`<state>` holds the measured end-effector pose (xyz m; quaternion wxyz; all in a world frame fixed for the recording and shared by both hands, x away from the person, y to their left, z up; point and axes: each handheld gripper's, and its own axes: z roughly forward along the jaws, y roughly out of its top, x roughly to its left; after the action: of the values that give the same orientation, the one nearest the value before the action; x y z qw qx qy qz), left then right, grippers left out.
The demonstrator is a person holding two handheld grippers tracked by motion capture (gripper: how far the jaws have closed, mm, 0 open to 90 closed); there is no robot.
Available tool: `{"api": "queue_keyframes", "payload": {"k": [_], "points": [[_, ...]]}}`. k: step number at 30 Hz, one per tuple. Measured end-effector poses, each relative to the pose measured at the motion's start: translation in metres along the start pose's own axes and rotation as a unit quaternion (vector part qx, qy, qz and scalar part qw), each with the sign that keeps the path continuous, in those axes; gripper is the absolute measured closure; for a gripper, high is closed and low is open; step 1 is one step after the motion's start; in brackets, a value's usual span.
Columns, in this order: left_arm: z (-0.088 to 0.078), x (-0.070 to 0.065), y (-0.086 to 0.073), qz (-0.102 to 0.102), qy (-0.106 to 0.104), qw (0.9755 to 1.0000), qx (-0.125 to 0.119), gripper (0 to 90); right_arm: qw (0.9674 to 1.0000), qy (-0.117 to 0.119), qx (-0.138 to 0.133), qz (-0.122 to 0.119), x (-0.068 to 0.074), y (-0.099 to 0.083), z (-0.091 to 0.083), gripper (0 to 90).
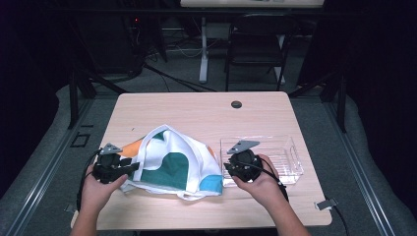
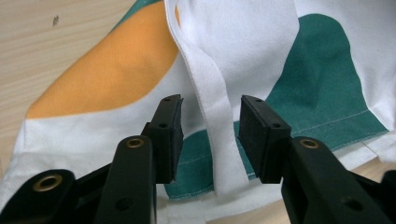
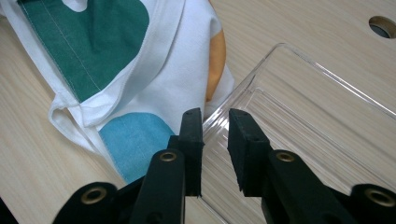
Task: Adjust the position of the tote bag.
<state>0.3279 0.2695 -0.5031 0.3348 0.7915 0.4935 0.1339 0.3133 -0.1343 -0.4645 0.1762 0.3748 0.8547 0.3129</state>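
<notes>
A white cloth bag (image 1: 172,162) with green, orange and blue patches lies crumpled on the wooden table (image 1: 196,110), left of a clear plastic tray (image 1: 295,152). My left gripper (image 1: 132,168) rests at the bag's left edge. In the left gripper view its jaws (image 2: 210,105) stand apart around a white strap (image 2: 215,121) of the bag (image 2: 303,93), with a gap on both sides. My right gripper (image 1: 227,167) sits at the tray's near left corner. In the right gripper view its jaws (image 3: 215,116) straddle the tray's rim (image 3: 327,79) with a narrow gap, beside the bag (image 3: 116,70).
A round cable hole (image 1: 236,104) sits in the table near its far edge, and the right gripper view has it too (image 3: 383,25). A dark chair (image 1: 255,44) and a desk leg stand beyond the table. Bare wood lies behind the bag and tray.
</notes>
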Motion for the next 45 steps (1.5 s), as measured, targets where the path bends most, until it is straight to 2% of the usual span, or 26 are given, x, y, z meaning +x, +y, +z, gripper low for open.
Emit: {"api": "queue_keyframes", "payload": {"k": [1, 6, 9, 13, 16, 24, 32, 45], "points": [[0.000, 0.001, 0.000, 0.000, 0.001, 1.0000, -0.001, 61.5, 1.0000, -0.003, -0.002, -0.007, 0.001, 0.001, 0.002, 76.6], [-0.002, 0.002, -0.004, -0.006, -0.004, 0.9999, 0.008, 62.4, 0.9999, 0.001, -0.010, -0.007, 0.000, 0.003, 0.002, 79.2], [0.000, -0.001, -0.006, 0.002, 0.005, 1.0000, 0.004, 62.6, 0.9998, 0.000, -0.021, -0.001, 0.000, 0.004, 0.001, 81.0], [0.004, -0.002, -0.006, -0.002, -0.008, 0.9998, 0.017, 62.4, 0.9998, 0.002, -0.021, 0.001, 0.000, 0.003, 0.002, 81.0], [0.008, -0.002, -0.006, 0.002, -0.007, 0.9996, 0.026, 61.9, 0.9998, 0.001, -0.018, 0.001, 0.000, 0.003, 0.003, 80.8], [0.013, -0.003, -0.005, 0.000, -0.013, 0.9993, 0.035, 62.1, 0.9998, 0.013, -0.013, 0.005, -0.002, 0.001, 0.002, 80.7], [0.015, -0.003, -0.005, -0.003, -0.025, 0.9990, 0.038, 62.5, 0.9999, 0.012, -0.012, 0.002, 0.000, 0.000, 0.003, 80.1], [0.013, -0.007, -0.003, 0.010, -0.031, 0.9985, 0.045, 73.8, 0.9998, 0.011, -0.015, 0.001, 0.000, -0.001, 0.002, 78.8]]}}
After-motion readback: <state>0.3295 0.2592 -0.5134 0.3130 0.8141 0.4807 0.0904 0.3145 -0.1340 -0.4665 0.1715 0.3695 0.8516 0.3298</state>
